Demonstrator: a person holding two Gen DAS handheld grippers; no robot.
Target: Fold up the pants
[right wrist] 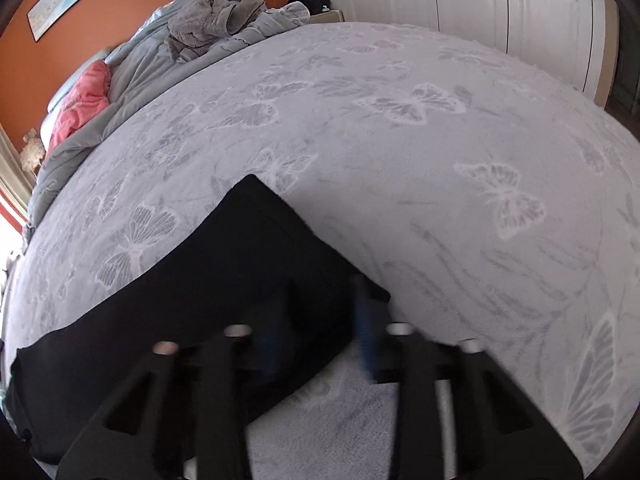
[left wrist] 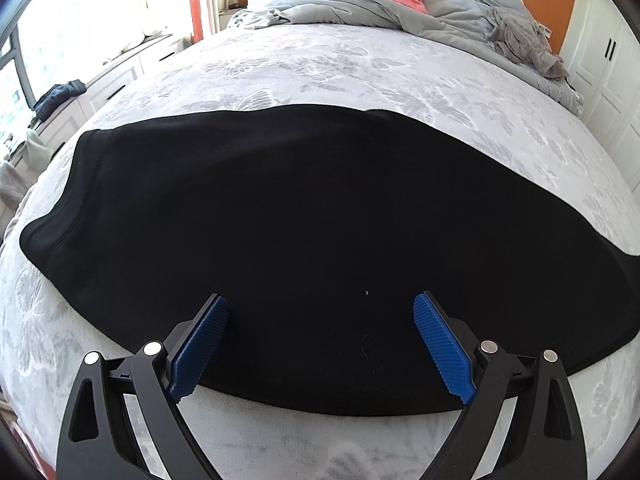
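Here the pants (left wrist: 288,240) are spread flat on the bed (left wrist: 360,68). Left tongs (left wrist: 320,344) are held wide above the near edge, gripping nothing. Right tongs (right wrist: 320,320) are blurred, nearly closed at the cloth's corner; only one layer may be pinched, skewing the fold.

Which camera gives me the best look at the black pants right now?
The left wrist view: the black pants lie flat across the bed, sharp and nearly whole, with a stitched hem at the left end. The right wrist view is motion-blurred and shows only one end and a corner, partly hidden behind the tongs.
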